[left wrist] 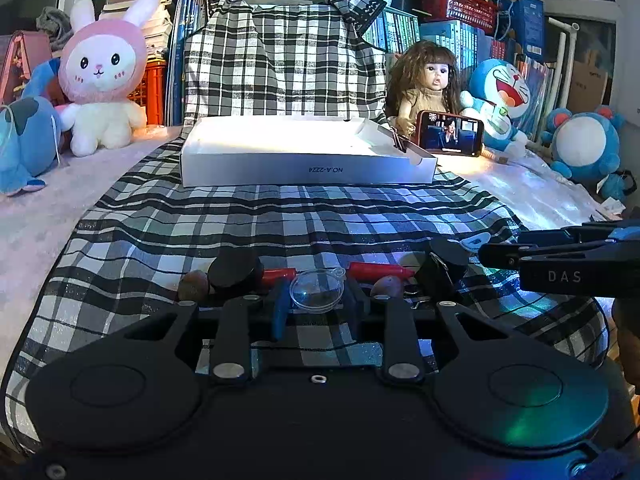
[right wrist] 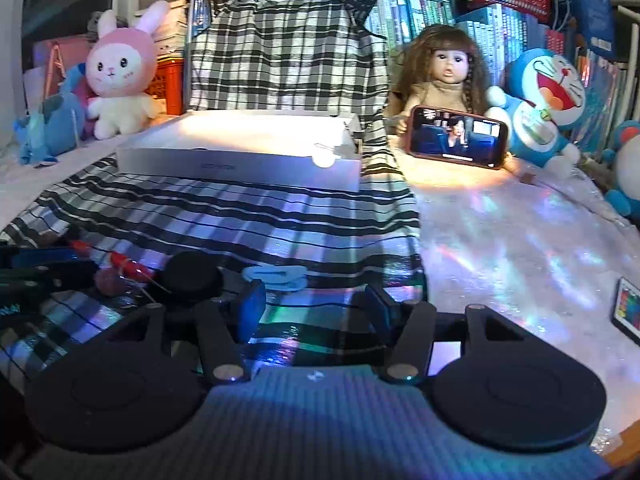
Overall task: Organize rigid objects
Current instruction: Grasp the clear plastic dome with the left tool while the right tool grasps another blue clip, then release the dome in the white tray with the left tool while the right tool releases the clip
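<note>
My left gripper (left wrist: 316, 306) sits low over the plaid cloth (left wrist: 280, 224), shut on a small clear round dish (left wrist: 318, 290) held between its blue pads. Around it lie two black round caps (left wrist: 232, 270) (left wrist: 448, 252), two red sticks (left wrist: 380, 270), two brownish pebbles (left wrist: 193, 286) and a metal clip (left wrist: 420, 294). My right gripper (right wrist: 316, 308) stands open with nothing between its fingers. A pale blue flat piece (right wrist: 276, 274) lies just beyond its tips. In the left wrist view the right gripper (left wrist: 486, 256) reaches in from the right, tips beside that blue piece (left wrist: 476, 242). An open white box (left wrist: 304, 152) stands further back.
A phone (right wrist: 456, 136) playing video leans against a doll (right wrist: 448, 68) right of the box. Plush toys (left wrist: 100, 76) (right wrist: 548, 100) flank the cloth, with books and a red basket (left wrist: 456, 6) behind. A small colourful card (right wrist: 628, 312) lies on shiny film at far right.
</note>
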{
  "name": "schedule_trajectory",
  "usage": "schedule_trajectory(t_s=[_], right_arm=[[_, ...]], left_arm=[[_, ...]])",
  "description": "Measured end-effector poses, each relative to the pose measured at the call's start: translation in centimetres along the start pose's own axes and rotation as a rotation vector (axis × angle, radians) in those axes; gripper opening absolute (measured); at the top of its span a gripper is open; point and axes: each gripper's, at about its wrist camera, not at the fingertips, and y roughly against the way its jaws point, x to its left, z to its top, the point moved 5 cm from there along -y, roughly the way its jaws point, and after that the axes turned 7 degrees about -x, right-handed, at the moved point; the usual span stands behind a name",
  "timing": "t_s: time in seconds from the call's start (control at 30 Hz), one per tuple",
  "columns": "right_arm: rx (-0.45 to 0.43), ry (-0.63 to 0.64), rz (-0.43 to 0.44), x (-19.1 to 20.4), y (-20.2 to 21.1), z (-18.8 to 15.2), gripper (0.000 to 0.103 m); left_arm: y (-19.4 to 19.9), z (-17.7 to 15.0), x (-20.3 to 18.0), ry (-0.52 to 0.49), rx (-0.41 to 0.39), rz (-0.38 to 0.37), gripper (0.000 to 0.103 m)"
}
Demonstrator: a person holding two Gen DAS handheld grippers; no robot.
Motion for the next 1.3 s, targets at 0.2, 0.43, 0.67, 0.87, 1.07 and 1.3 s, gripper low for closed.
schedule_trajectory(t_s=[0.2, 0.43, 0.67, 0.87, 1.07, 1.3], right_arm=[[-0.003, -0.008, 0.025, 0.7, -0.8, 0.4, 0.067], [-0.002, 0.038, 0.027, 1.5, -1.6, 0.3, 0.067], [-0.008, 0.039, 0.033, 1.7, -1.9, 0.4, 0.054], [-0.015, 0.047, 0.036, 2.1, -1.9, 0.5, 0.044], [-0.024, 0.02, 0.039, 2.0, -1.8, 1.2, 0.044], [-0.04, -0.023, 0.043, 1.3, -2.4, 3.4, 0.044]], left_arm=[[0.0, -0.1, -0.2, -0.009, -0.002, 0.004, 0.028], [-0.7, -0.1, -0.6, -0.033, -0.009, 0.02, 0.028], [-0.8, 0.0, -0.6, -0.031, -0.017, 0.021, 0.027], [-0.7, 0.3, -0.5, -0.027, -0.018, 0.023, 0.027], [-0.6, 1.8, -0.2, -0.032, -0.032, 0.018, 0.027], [-1.6, 5.2, 0.9, -0.018, -0.045, 0.026, 0.027]])
